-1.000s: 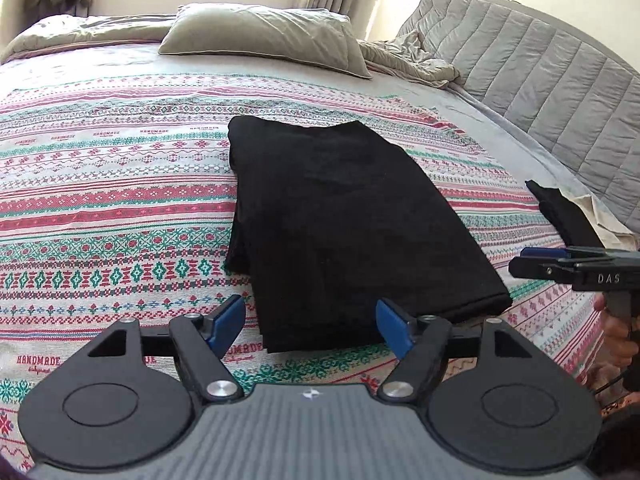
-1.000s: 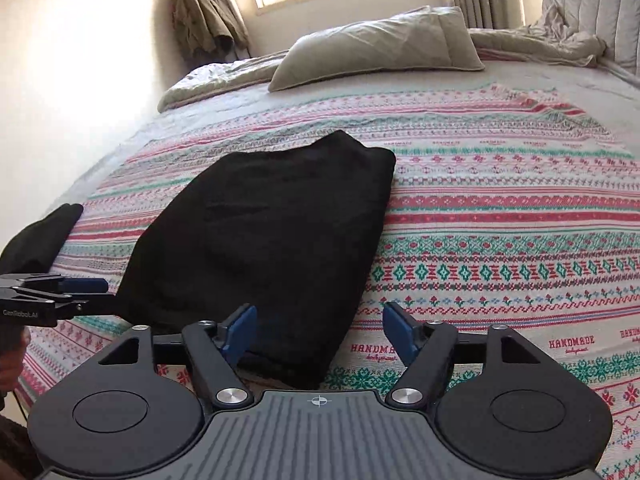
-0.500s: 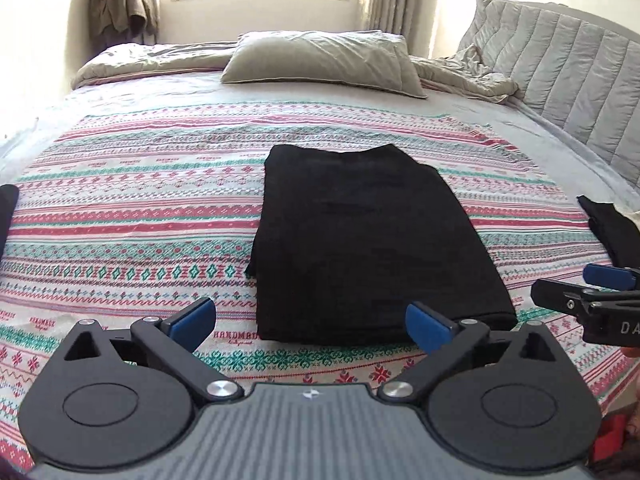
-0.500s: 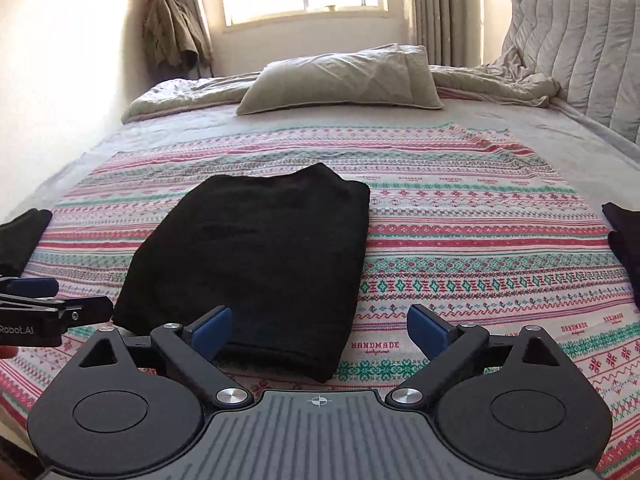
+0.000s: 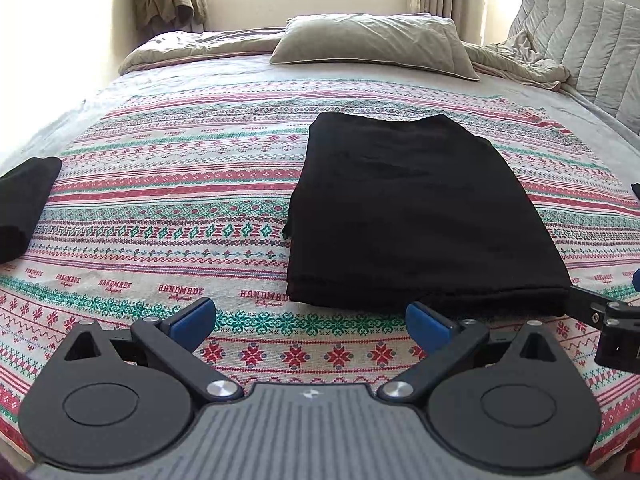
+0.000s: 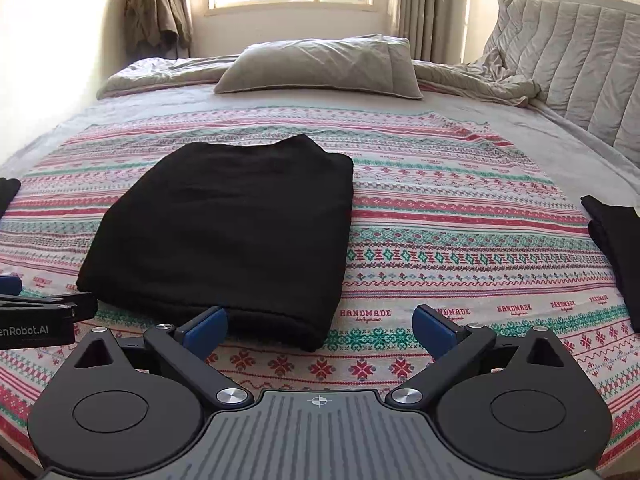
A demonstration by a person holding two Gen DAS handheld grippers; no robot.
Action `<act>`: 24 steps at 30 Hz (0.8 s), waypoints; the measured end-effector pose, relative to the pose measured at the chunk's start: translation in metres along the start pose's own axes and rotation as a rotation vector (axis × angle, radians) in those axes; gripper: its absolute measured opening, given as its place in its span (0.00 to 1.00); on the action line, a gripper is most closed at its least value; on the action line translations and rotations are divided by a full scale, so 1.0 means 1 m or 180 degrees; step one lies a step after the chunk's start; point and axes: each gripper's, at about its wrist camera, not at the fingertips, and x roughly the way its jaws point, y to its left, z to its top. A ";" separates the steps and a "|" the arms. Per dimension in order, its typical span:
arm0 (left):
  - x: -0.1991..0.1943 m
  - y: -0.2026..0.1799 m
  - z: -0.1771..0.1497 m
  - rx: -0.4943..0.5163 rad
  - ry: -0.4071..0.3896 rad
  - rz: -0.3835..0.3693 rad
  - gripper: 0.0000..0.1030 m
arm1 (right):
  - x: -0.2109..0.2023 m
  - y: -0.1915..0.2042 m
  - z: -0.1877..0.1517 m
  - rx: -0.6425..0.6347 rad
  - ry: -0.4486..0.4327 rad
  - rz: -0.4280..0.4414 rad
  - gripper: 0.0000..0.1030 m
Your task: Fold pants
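Observation:
Black pants (image 5: 416, 216) lie folded in a flat rectangle on the patterned bedspread (image 5: 168, 184); they also show in the right wrist view (image 6: 228, 236). My left gripper (image 5: 310, 318) is open and empty, just short of the pants' near edge and left of their middle. My right gripper (image 6: 320, 326) is open and empty at the pants' near right corner. The right gripper's tip shows at the right edge of the left view (image 5: 608, 320). The left gripper's tip shows at the left edge of the right view (image 6: 40, 316).
Another dark folded garment (image 5: 24, 204) lies at the bed's left edge, and a black garment (image 6: 620, 248) at the right edge. A grey pillow (image 6: 320, 66) and rumpled duvet (image 6: 480, 80) lie at the far end, a padded headboard (image 6: 580, 72) at right.
Both grippers have pulled back and swung to face the bed squarely, and their jaws have opened wider. The folded pants have not moved.

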 end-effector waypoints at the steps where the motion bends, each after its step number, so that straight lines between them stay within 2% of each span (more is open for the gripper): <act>1: 0.001 0.000 0.000 0.0004 0.0006 0.0000 1.00 | 0.000 0.002 -0.001 -0.0027 -0.0006 0.0001 0.97; 10: 0.000 -0.007 -0.003 0.0064 0.0016 0.0009 1.00 | 0.004 0.012 -0.004 -0.0165 0.0020 -0.0011 0.97; 24: 0.000 -0.010 -0.006 0.0084 0.0051 -0.0033 1.00 | 0.005 0.012 -0.005 -0.0168 0.0027 -0.0045 0.98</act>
